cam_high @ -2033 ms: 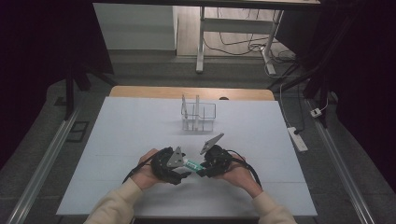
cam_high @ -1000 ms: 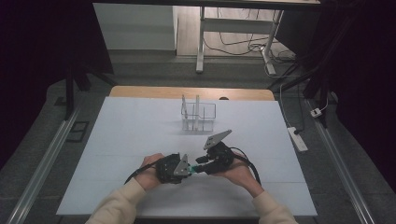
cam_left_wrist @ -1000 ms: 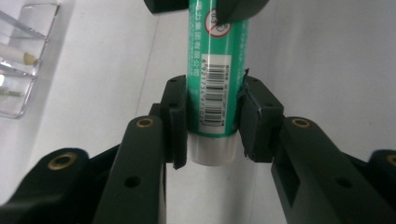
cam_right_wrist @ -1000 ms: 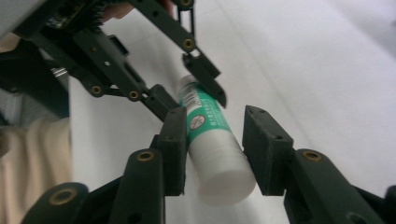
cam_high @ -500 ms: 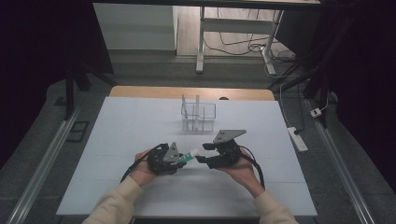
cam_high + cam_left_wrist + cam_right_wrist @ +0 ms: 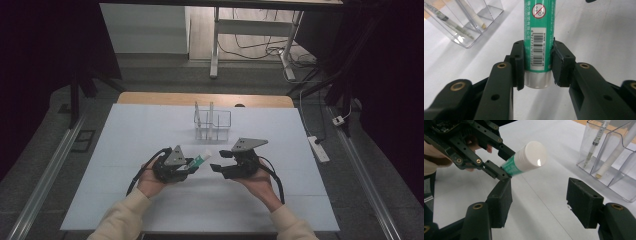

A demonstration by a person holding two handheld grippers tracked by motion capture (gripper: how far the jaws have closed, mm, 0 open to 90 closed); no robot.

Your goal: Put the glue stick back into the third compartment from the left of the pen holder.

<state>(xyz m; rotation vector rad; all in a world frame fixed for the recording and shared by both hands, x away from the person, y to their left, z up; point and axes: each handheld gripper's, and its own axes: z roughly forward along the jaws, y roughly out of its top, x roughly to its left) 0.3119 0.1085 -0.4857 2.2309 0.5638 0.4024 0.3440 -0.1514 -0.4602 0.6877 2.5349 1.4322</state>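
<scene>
A green tube with a white cap and a barcode is held by its flat end, cap pointing right. My left gripper is shut on it, and its pads press both sides of the tube in the left gripper view. My right gripper hovers just right of the cap. Its jaws have just been opening and stand apart with nothing between them. The cap lies ahead of them and slightly to the left, untouched.
A clear plastic organizer stands at the middle of the white table top, beyond both hands. It holds a pen and a slim white stick. A power strip lies off the table's right edge.
One second ago both grippers met at the tube. The right gripper has since opened, let go of the cap end and drawn off to the right. The left gripper keeps the tube.
</scene>
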